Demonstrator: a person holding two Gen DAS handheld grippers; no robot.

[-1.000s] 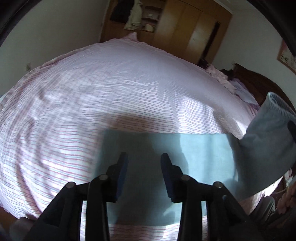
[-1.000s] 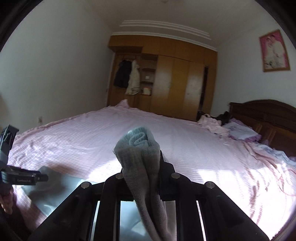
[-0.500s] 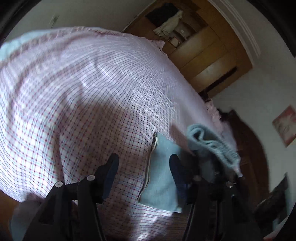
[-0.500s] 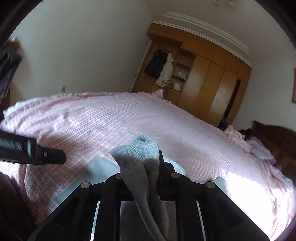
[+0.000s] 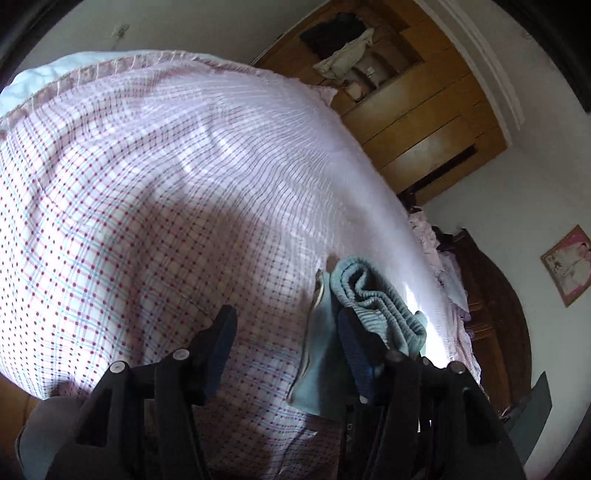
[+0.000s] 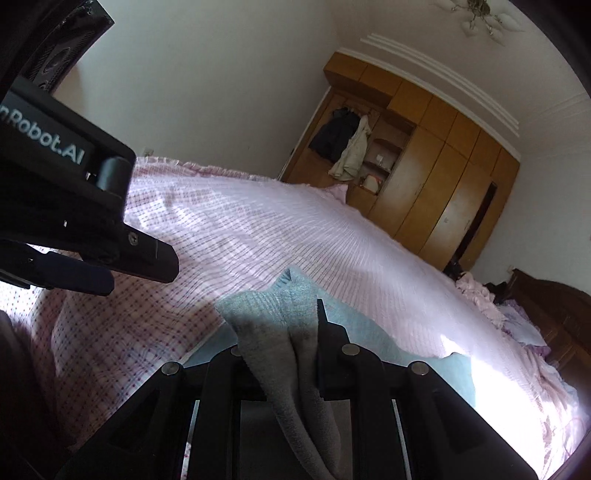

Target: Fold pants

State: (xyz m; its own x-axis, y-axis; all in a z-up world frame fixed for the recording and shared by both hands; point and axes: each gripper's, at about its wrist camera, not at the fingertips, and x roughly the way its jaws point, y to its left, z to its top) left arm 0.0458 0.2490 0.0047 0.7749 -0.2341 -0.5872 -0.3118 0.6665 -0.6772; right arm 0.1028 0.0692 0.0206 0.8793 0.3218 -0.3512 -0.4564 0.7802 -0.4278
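The right hand-held gripper point(image 6: 280, 317) is clamped on a bunched fold of the grey-blue pants point(image 6: 273, 306) lying near the bed's point(image 5: 147, 184) near edge, while the left hand-held gripper point(image 5: 284, 332), jaws just widened and empty, hovers just beside them.

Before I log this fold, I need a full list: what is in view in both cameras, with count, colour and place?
pants: one pair, light blue-grey, near edge of the bed, one bunched end held up, the rest flat
bedspread: one, pink-and-white check, covering the bed
wardrobe: one, brown wood, far wall
hanging clothes: one dark, one beige, in the wardrobe's open bay
headboard: one, dark wood, right
crumpled bedding: pink, by the headboard
framed picture: one, pink, right wall
ceiling lamp: one, overhead
left gripper: black, open over the bedspread
right gripper: black, shut on the pants
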